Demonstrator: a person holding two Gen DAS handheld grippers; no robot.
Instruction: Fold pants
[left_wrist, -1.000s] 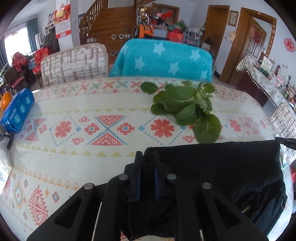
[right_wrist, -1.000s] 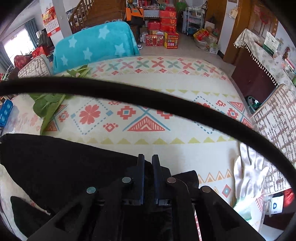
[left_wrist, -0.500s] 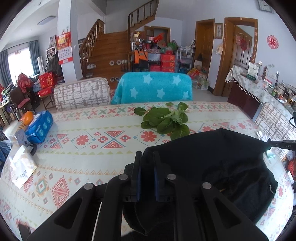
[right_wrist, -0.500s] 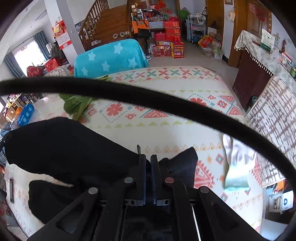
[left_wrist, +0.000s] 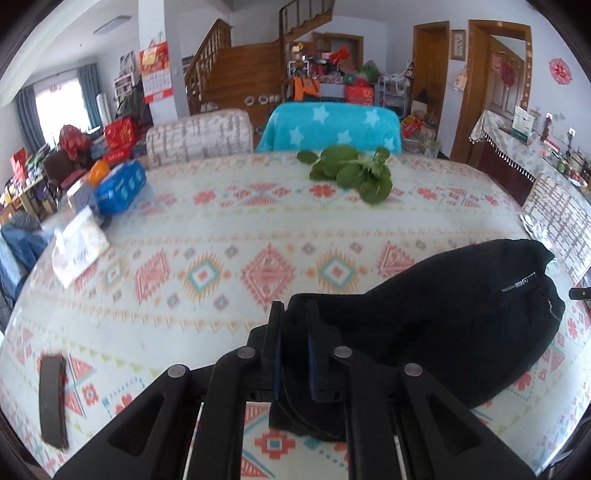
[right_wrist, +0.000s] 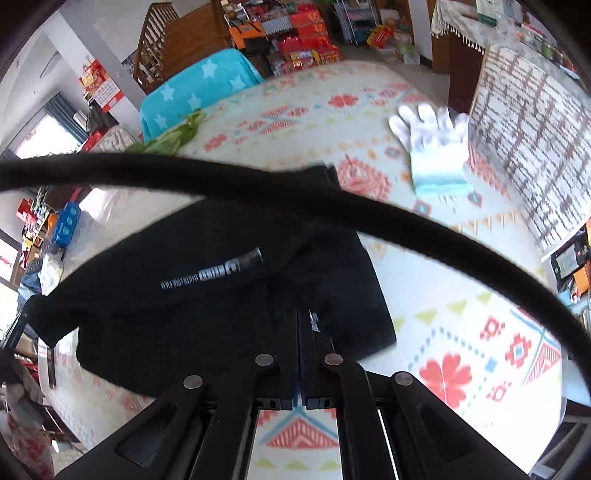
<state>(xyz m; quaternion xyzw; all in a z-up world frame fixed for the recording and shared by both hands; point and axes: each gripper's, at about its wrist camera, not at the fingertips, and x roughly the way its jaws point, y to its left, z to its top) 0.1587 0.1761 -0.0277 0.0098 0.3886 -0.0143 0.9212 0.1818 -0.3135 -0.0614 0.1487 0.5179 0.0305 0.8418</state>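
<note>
Over the patterned surface (left_wrist: 221, 236), the left gripper (left_wrist: 294, 343) and right gripper (right_wrist: 298, 332), jaws clamped on cloth, carry the black pants (left_wrist: 461, 317) in a fold; next, likely, lay the edges down squarely.

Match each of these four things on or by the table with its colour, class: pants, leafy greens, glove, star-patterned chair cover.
Things:
1. pants
2. leafy greens
3. glove
4. star-patterned chair cover

Colours:
a. white
b. turquoise
c. black
d. green

Pairs: 1-c, 2-d, 3-a, 4-b
</note>
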